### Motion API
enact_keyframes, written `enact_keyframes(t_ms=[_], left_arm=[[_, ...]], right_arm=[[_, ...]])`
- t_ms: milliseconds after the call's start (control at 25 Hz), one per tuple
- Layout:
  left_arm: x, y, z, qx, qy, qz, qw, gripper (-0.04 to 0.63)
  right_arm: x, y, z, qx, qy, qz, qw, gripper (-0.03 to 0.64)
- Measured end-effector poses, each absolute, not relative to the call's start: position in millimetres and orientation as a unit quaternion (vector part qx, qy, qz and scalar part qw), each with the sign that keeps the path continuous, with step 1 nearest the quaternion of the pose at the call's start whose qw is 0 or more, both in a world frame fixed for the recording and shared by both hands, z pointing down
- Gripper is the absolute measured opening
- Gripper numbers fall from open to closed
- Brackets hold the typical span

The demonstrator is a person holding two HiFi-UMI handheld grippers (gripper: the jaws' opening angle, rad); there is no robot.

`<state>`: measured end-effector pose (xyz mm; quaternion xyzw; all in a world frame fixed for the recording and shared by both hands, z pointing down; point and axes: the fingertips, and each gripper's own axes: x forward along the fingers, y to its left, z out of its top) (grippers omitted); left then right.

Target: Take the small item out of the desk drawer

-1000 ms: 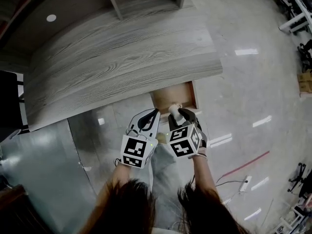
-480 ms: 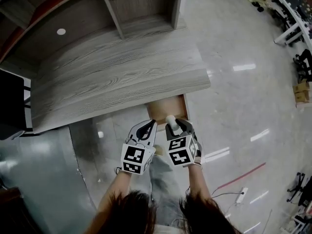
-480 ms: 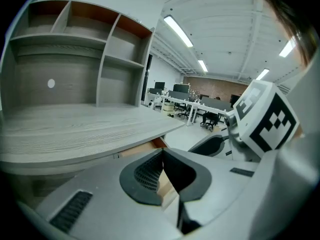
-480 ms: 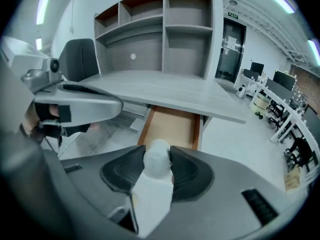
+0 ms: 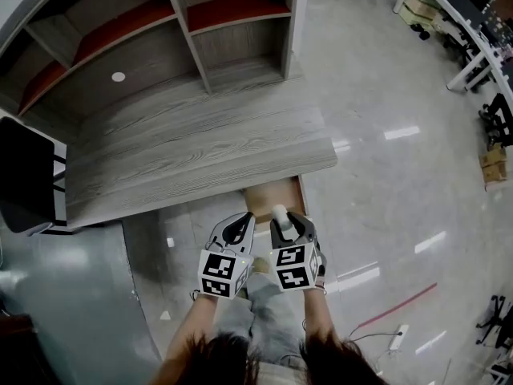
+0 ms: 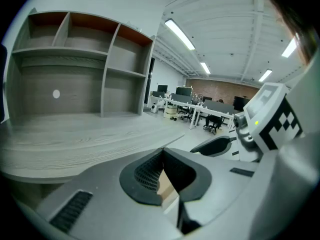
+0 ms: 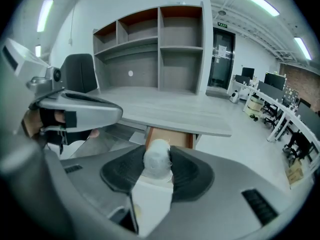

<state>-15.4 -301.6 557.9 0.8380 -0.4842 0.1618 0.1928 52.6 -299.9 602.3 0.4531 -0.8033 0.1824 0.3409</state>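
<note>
The small item point(image 5: 279, 212), a white bottle with a rounded pale cap point(image 7: 157, 160), stands upright between the pads of my right gripper point(image 5: 280, 218), which is shut on it just in front of the desk. Beyond it the wooden drawer point(image 5: 272, 195) hangs open under the grey desk top point(image 5: 200, 151), its inside point(image 7: 170, 137) partly hidden by the bottle. My left gripper point(image 5: 239, 224) is level with the right one on its left, jaws shut with nothing between them point(image 6: 161, 170).
A grey shelf unit with red-backed compartments point(image 5: 224, 22) stands on the desk. A black chair point(image 5: 24, 175) is at the left. A power strip point(image 5: 398, 331) lies on the glossy floor at the right, and office desks point(image 5: 465, 22) stand far right.
Both grippers have drawn back from the drawer toward the person, the right one keeping the bottle. The view has tilted up and shows more of the shelves. The drawer stays open.
</note>
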Motion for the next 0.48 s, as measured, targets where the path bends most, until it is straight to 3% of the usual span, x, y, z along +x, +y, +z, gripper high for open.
enact_keyframes(t_ms=[480], left_arm=[[-20.4, -292.1, 510.7, 0.846, -0.485, 0.143, 0.171, 0.017]], right_arm=[[54.4, -292.6, 548.0, 0.491, -0.801, 0.152, 0.307, 0.166]])
